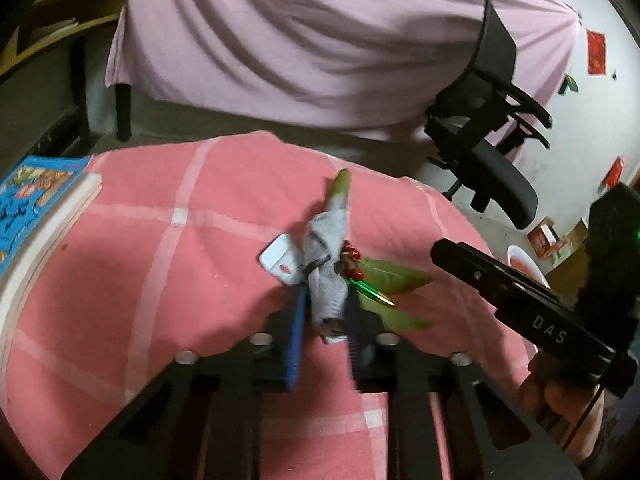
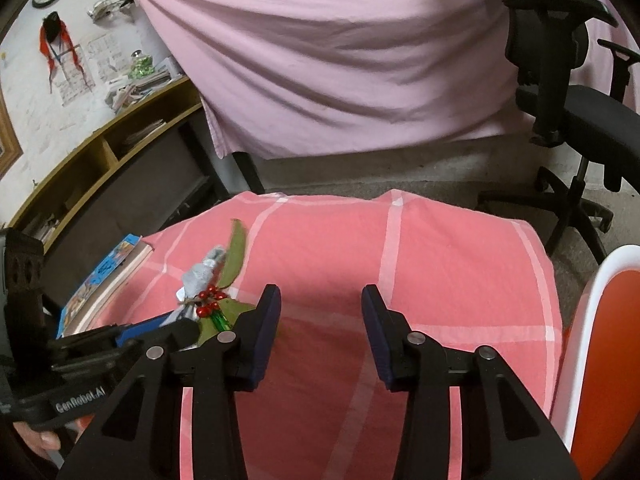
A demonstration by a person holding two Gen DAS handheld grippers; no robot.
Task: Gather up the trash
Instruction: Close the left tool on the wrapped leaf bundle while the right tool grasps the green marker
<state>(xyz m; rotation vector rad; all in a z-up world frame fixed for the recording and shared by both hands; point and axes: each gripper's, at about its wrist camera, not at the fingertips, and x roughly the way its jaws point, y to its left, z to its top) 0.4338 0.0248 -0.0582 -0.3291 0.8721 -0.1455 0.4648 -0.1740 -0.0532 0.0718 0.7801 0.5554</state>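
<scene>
My left gripper (image 1: 324, 312) is shut on a grey crumpled wrapping bundle (image 1: 326, 264) tied with string, with green leaves (image 1: 394, 280) and red berries (image 1: 352, 256). It holds the bundle just above the pink checked cloth (image 1: 168, 240). A small white packet (image 1: 280, 262) sits beside the bundle; I cannot tell whether it is attached. The bundle also shows at the left of the right wrist view (image 2: 204, 280). My right gripper (image 2: 320, 320) is open and empty over the pink cloth (image 2: 440, 280), to the right of the bundle.
A blue picture book (image 1: 28, 200) lies at the cloth's left edge. A white bin with an orange inside (image 2: 608, 340) stands at the right. A black office chair (image 2: 568, 112) and a pink draped sheet (image 2: 340, 60) stand behind. Wooden shelves (image 2: 120, 148) are at the left.
</scene>
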